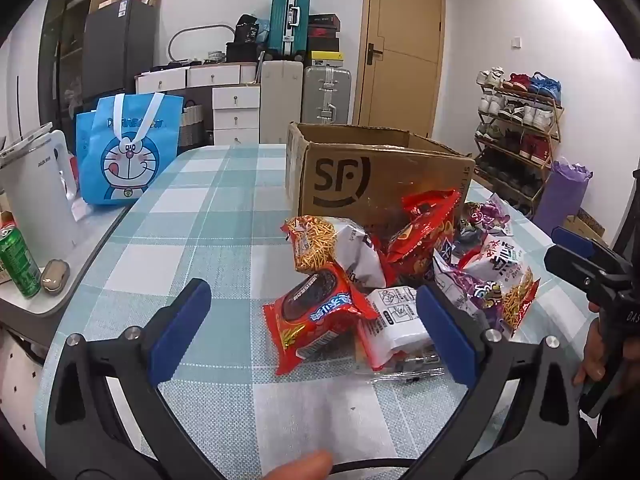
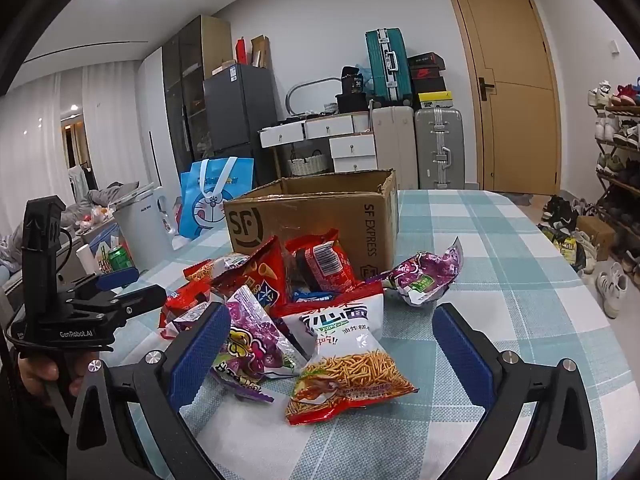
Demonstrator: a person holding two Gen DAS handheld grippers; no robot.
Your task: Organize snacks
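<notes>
Both grippers, left gripper (image 1: pixel 314 322) and right gripper (image 2: pixel 326 344), gape wide, holding nothing, near the snack packets (image 2: pixel 316 312); cardboard box (image 1: pixel 376 176) stands beyond.

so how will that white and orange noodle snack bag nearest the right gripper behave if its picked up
The noodle snack bag looks puffed and crinkly, so probably light and floppy. Its glossy film may slip between the pads. The thin sticks pictured suggest brittle contents, so squeeze gently.
</notes>
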